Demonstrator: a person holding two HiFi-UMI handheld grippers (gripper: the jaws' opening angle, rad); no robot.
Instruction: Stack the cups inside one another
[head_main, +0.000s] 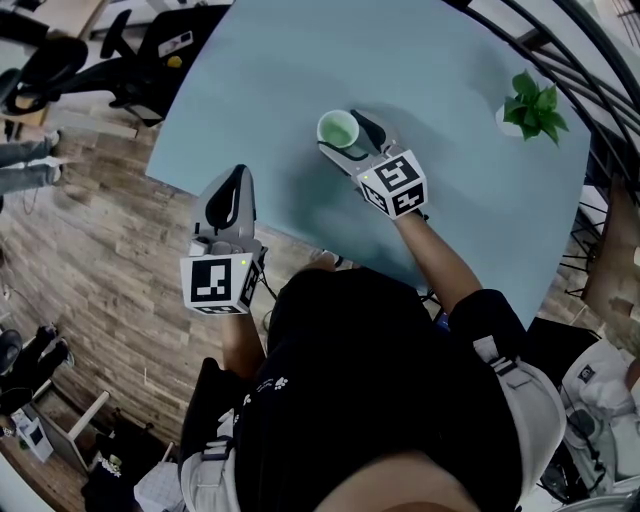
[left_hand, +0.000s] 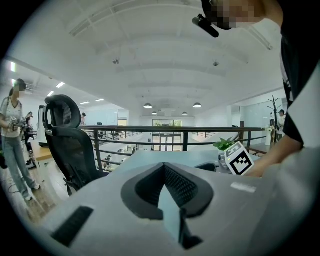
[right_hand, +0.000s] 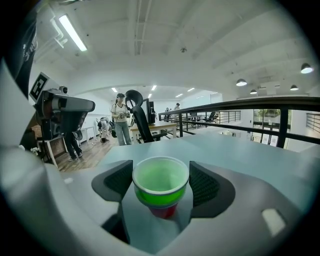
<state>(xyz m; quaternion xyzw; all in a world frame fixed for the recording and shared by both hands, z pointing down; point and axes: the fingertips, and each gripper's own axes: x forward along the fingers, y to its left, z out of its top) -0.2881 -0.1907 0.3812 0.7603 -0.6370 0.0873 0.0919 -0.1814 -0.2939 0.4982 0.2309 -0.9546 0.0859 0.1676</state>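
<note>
A green cup (right_hand: 160, 184) sits nested in a red cup (right_hand: 163, 211); only the red base shows below it. My right gripper (right_hand: 161, 192) is shut on this stack, with a pad against each side. The head view has the green cup (head_main: 338, 130) over the middle of the blue-grey table (head_main: 280, 70), held by the right gripper (head_main: 350, 140). My left gripper (head_main: 236, 185) is shut and empty near the table's front-left edge. Its pads (left_hand: 172, 187) meet in the left gripper view with nothing between them.
A small potted plant (head_main: 531, 106) stands at the table's far right, by a black railing (head_main: 590, 70). A black office chair (left_hand: 70, 145) stands off the table's left corner, over wooden floor (head_main: 90, 240). A person (left_hand: 12, 137) stands further left.
</note>
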